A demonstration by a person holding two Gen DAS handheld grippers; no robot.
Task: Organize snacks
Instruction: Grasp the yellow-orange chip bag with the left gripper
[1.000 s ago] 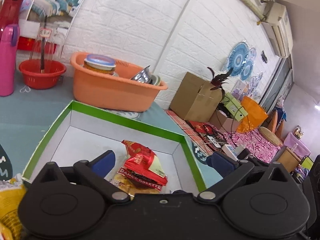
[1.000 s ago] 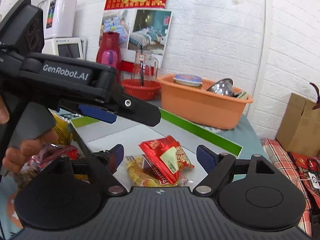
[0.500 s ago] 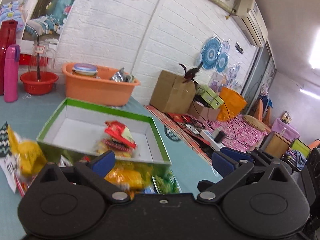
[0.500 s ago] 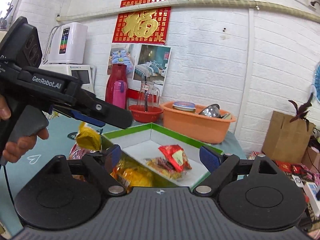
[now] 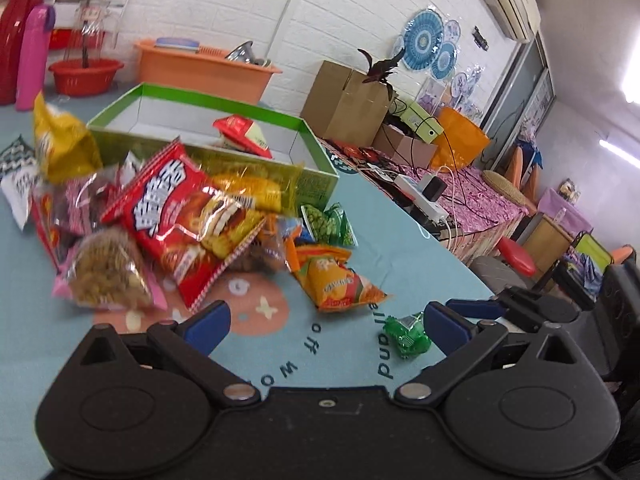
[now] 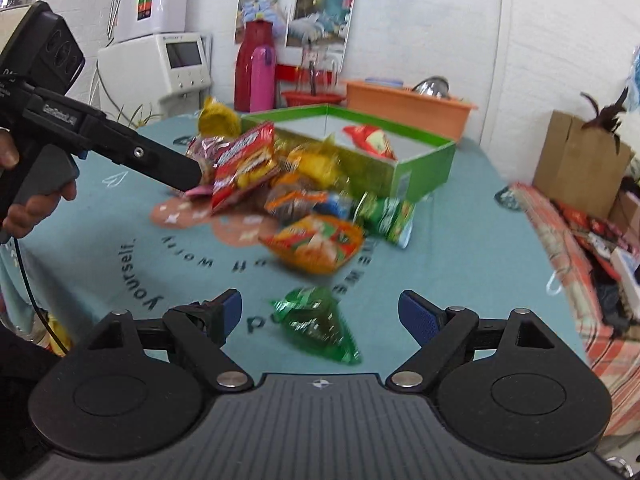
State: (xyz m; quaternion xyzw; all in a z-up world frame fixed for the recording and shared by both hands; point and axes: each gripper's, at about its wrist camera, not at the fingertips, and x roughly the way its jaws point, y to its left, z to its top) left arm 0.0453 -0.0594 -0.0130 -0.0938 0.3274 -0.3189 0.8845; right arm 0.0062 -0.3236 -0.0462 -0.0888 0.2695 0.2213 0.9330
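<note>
A green-rimmed box (image 5: pixel 316 178) (image 6: pixel 424 164) sits on the teal tablecloth with a red snack packet (image 5: pixel 240 134) (image 6: pixel 370 140) inside. In front of it lies a pile of snack bags: a large red bag (image 5: pixel 180 216) (image 6: pixel 244 164), an orange bag (image 5: pixel 336 284) (image 6: pixel 316 242), green pea packets (image 5: pixel 328 226) (image 6: pixel 386 216), a yellow bag (image 5: pixel 60 144). A small green wrapper (image 5: pixel 408 334) (image 6: pixel 316 322) lies alone, closest to me. My left gripper (image 5: pixel 324 320) is open and empty above the cloth. My right gripper (image 6: pixel 320 308) is open and empty, the green wrapper between its fingers' line of sight.
An orange basin (image 5: pixel 204 70) with dishes, a red bowl (image 5: pixel 86 76), a pink bottle (image 5: pixel 32 56) and a red flask stand behind the box. The table edge (image 5: pixel 440 240) drops off on the right toward cardboard boxes (image 5: pixel 348 100) and clutter. The left gripper body (image 6: pixel 100 136) shows in the right wrist view.
Both grippers have pulled back from over the box toward the near side of the table. The snack pile and the green wrapper have come into view. Both stay open.
</note>
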